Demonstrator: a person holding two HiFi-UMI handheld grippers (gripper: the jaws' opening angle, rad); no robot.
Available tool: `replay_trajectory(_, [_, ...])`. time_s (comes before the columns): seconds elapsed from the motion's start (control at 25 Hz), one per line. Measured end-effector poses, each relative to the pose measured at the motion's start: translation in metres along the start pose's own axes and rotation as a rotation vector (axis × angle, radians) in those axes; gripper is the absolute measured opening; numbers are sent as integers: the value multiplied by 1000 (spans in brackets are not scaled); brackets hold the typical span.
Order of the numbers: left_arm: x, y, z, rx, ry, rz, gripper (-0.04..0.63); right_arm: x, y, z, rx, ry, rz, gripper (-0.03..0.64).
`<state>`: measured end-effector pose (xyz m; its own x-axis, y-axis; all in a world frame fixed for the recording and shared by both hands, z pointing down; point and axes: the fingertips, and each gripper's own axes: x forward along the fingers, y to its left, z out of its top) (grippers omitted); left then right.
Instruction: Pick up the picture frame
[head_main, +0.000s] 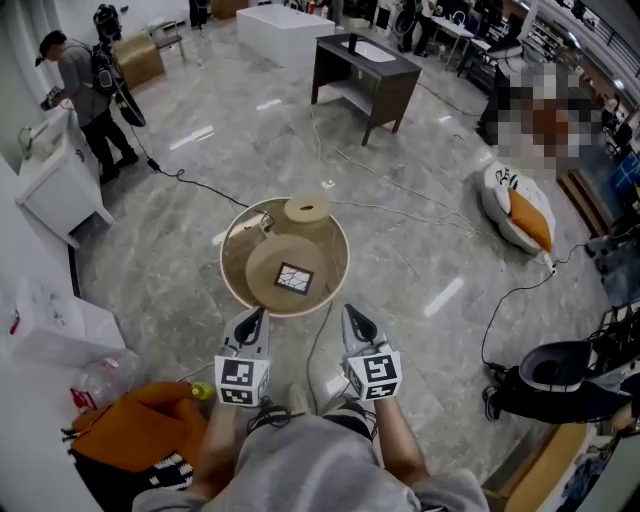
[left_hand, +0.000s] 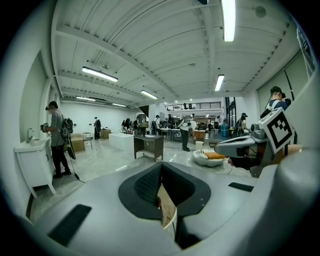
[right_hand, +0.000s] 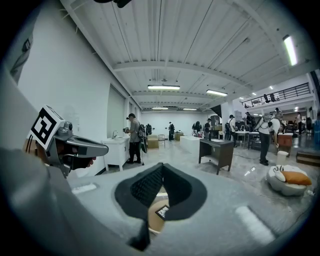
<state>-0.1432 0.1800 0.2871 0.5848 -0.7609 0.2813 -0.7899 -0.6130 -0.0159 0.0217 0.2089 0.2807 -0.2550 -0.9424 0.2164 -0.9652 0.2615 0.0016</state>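
One picture frame (head_main: 293, 279) lay flat on a tan disc (head_main: 262, 282) on the round table (head_main: 226, 270), ahead of and between both grippers, untouched. Square, turned diamond-wise, no clear long axis. Left gripper (head_main: 259, 314) and right gripper (head_main: 350, 311): jaws closed, empty.

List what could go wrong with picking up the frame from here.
1. Both the left gripper and right gripper are shut; reaching in like that would likely push the picture frame rather than grip it.
2. The frame lies flat on a tan round block, so the jaws may slip off its edge.
3. A cable on the floor near the feet could snag a step.
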Motion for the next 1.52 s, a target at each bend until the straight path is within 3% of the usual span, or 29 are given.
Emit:
replay_trajectory(0.44, [63,28,9,-1,14,45,18,70,-38,6,4,-5,43,-2])
replay_trajectory(0.96, [179,66,21,-70,78,182,18,204,-111,19,-5,42,207,-2])
replay_trajectory(1.52, [256,105,-17,-161,186,330,18,309,-139,-17,18,154,389,0])
